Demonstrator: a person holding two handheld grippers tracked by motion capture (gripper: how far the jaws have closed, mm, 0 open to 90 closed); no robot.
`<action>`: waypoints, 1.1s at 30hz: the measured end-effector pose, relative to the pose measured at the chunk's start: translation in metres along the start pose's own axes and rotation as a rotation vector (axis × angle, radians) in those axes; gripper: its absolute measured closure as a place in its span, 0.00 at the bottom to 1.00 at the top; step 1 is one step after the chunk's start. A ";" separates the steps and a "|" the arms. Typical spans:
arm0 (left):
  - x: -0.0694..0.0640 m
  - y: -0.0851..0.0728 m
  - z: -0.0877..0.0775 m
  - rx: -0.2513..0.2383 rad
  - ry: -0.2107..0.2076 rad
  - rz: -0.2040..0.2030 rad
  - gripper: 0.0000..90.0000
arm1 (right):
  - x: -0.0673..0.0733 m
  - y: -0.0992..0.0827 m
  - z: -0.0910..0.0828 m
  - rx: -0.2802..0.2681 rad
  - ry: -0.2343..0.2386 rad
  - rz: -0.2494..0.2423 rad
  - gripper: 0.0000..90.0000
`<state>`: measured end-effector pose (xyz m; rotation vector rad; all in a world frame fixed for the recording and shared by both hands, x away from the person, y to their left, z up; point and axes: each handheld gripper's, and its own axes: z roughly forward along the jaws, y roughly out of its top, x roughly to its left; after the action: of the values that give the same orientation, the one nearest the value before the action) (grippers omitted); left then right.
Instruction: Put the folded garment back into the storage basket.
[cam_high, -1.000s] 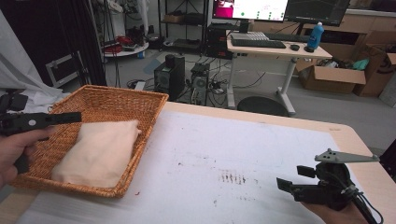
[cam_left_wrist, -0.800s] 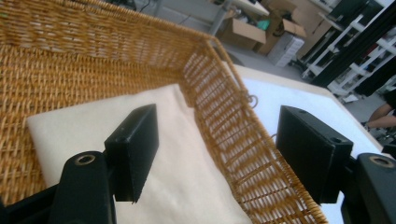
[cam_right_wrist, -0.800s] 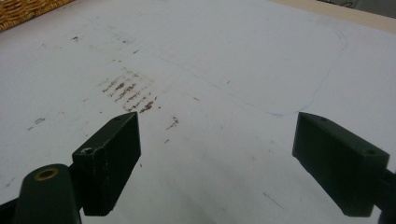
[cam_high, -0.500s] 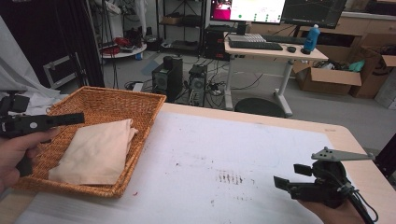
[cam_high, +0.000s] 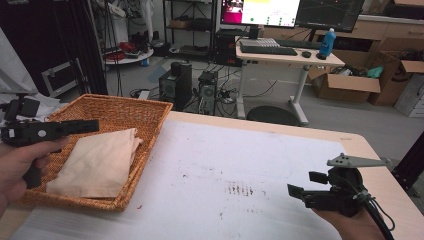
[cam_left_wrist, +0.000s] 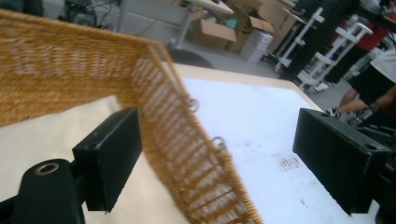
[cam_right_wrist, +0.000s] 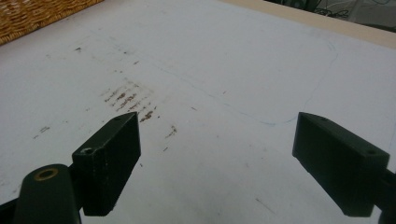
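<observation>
A woven wicker basket (cam_high: 131, 101) stands at the table's left end with a folded beige cloth (cam_high: 97, 162) lying flat inside it. A hand holds my left gripper (cam_high: 92, 125) level over the basket's left rim, pointing right above the cloth. Its jaws have just been opening and stand wide in the left gripper view (cam_left_wrist: 215, 158). The basket wall (cam_left_wrist: 187, 140) and the cloth (cam_left_wrist: 56, 126) lie beyond them, and nothing is gripped. My right gripper (cam_high: 296, 192) hovers low over the white mat (cam_high: 240, 160) at the front right, open (cam_right_wrist: 217, 158) with nothing between its jaws.
The white mat (cam_right_wrist: 210, 70) carries brown smudges (cam_right_wrist: 128, 98) and a faint drawn outline. The bare wooden table edge (cam_high: 360, 145) runs along the far and right sides. Beyond the table are a desk with monitors, computer towers and cardboard boxes.
My left gripper has risen and shifted slightly over the basket. The cloth lies still in the basket. My right gripper has stayed in place.
</observation>
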<state>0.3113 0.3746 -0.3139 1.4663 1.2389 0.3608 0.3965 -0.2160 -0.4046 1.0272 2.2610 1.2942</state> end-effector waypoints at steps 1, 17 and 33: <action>-0.006 0.001 0.001 0.001 -0.009 0.013 0.18 | 0.000 0.001 -0.001 -0.004 -0.001 0.000 0.17; -0.087 0.000 0.047 0.037 -0.183 0.173 0.18 | 0.000 0.016 -0.030 -0.047 -0.028 -0.014 0.17; -0.139 -0.057 0.141 0.151 -0.279 0.199 0.18 | -0.004 0.018 -0.021 -0.061 0.010 -0.019 0.16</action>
<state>0.3378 0.1744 -0.3532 1.7112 0.9157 0.1879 0.3942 -0.2263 -0.3787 0.9779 2.2189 1.3547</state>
